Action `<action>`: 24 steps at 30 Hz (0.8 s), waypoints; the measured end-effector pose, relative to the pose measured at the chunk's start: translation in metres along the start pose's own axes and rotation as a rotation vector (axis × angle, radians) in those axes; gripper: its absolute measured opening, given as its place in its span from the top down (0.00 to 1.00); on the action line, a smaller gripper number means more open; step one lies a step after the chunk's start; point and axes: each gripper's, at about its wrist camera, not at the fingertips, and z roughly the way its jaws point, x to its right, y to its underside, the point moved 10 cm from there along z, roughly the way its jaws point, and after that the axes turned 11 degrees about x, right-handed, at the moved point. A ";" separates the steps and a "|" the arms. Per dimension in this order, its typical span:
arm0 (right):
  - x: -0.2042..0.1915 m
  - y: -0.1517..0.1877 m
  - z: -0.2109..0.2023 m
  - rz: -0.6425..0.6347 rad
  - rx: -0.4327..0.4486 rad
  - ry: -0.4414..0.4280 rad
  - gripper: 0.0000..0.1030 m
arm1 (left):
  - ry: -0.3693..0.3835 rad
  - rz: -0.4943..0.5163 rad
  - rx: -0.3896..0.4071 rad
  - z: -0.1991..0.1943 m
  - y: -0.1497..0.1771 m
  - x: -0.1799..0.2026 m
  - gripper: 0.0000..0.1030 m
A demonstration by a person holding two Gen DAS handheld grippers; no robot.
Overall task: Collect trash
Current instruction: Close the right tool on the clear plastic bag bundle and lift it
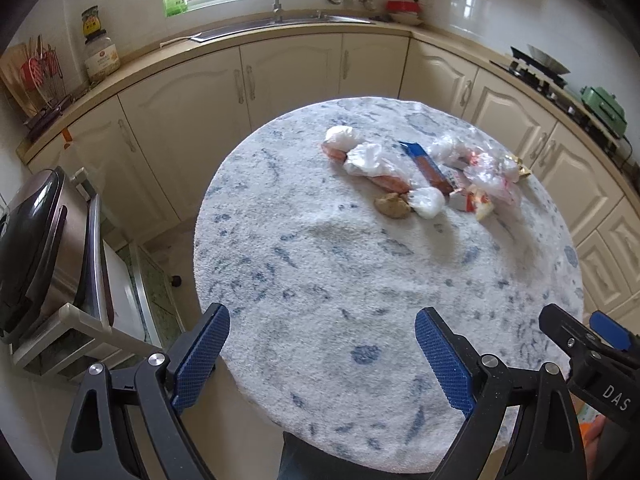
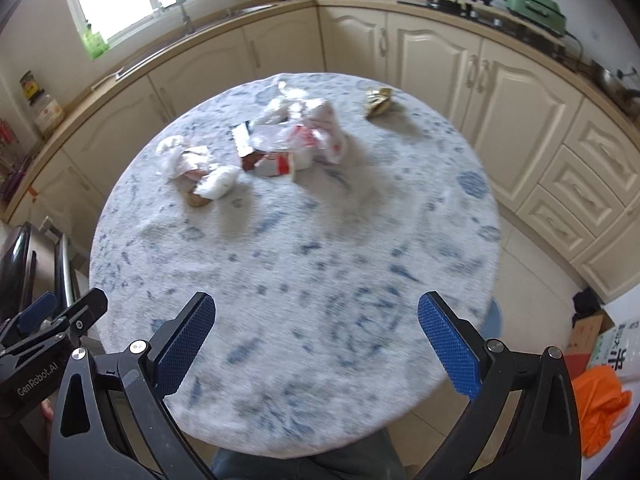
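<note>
With both the left tongs (image 1: pixel 322 356) and the right tongs (image 2: pixel 316 346) spread wide and empty over the near edge of the round blue-speckled white desk (image 1: pixel 320 280), I judge the best approach is steering each toward its own side of the crumpled white-and-red wrapper trash (image 2: pixel 280 140) clustered at the far side, taking one piece at a time.

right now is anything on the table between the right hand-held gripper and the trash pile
Nothing. In the right wrist view only bare speckled tablecloth lies between the open right hand-held gripper and the trash pile.
</note>
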 end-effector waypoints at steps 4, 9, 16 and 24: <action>-0.026 -0.016 0.026 -0.010 -0.027 -0.039 0.00 | -0.002 -0.025 -0.030 0.029 -0.013 -0.016 0.11; -0.054 -0.033 0.066 -0.001 -0.084 -0.080 0.00 | 0.007 -0.049 -0.069 0.073 -0.032 -0.027 0.11; -0.079 -0.051 0.116 -0.001 -0.132 -0.090 0.00 | 0.022 -0.066 -0.107 0.126 -0.054 -0.037 0.11; -0.086 -0.054 0.157 -0.011 -0.187 -0.082 0.35 | 0.011 -0.075 -0.140 0.166 -0.056 -0.042 0.11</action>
